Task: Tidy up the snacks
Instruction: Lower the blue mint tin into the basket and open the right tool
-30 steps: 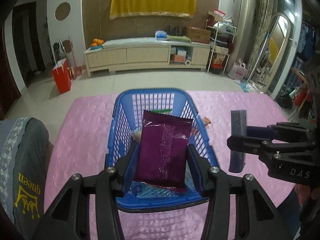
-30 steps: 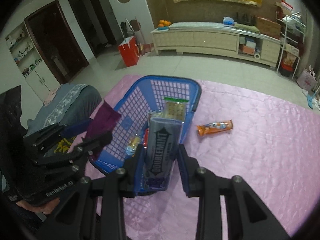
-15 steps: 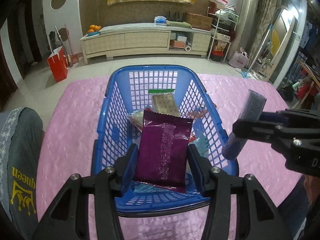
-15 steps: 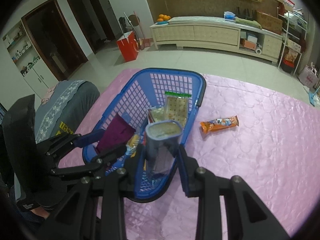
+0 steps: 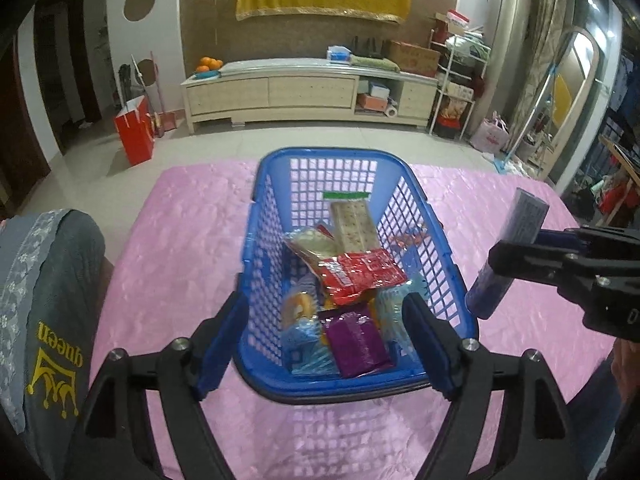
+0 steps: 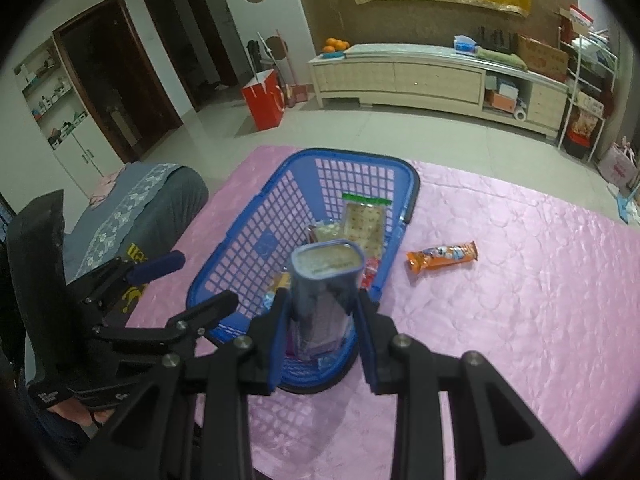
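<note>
The left claw (image 5: 326, 340) is seen with its jaws spread wide and nothing pressed between the blue pads; the jaws have just been opening. A purple foil snack packet (image 5: 358, 340) is seen lying loose in the near end of the blue plastic lattice basket (image 5: 256, 248), below the gap between the pads and touched by neither. Further in, a red foil packet (image 5: 356, 272), a clear pack of crackers with a green strip (image 5: 352, 224) and other wrapped snacks are heaped on the basket floor.

The right claw (image 6: 320, 320) is closed narrowly on a dark blue oblong chewing-gum tub (image 6: 326, 292), which is gripped on both sides by the blue pads and held upright with its pale end (image 6: 326, 262) towards the camera. In the left wrist view the tub is seen tilted, just outside the right rim of the basket near its front corner. In the right wrist view the tub is seen in front of the basket's near end.

An orange snack bar wrapper (image 6: 442, 260) is seen lying flat on the pink quilted cloth of the bench (image 6: 520, 300), just beside the right wall of the basket and apart from both claws.
</note>
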Action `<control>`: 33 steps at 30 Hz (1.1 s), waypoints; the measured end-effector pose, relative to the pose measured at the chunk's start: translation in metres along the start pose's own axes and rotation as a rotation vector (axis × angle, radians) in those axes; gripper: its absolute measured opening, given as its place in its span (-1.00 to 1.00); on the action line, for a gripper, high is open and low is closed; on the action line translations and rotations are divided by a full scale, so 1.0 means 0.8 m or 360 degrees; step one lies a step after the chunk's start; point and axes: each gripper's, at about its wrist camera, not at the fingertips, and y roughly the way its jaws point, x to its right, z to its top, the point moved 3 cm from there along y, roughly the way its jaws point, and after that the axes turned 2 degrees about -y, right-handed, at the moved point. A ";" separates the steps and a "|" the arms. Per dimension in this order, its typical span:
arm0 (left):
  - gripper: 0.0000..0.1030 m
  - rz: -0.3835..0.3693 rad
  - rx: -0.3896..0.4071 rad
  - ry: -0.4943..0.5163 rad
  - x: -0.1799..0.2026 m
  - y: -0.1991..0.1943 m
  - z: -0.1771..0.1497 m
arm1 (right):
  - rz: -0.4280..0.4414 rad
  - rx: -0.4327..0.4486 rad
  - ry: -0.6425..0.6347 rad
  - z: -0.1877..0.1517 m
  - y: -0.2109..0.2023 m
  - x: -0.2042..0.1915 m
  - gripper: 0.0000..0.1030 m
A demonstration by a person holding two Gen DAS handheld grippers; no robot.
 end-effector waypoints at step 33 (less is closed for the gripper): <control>0.50 0.0140 -0.0047 -0.0148 -0.111 0.050 0.015 | -0.0011 -0.0356 -0.0169 0.042 0.180 -0.044 -0.30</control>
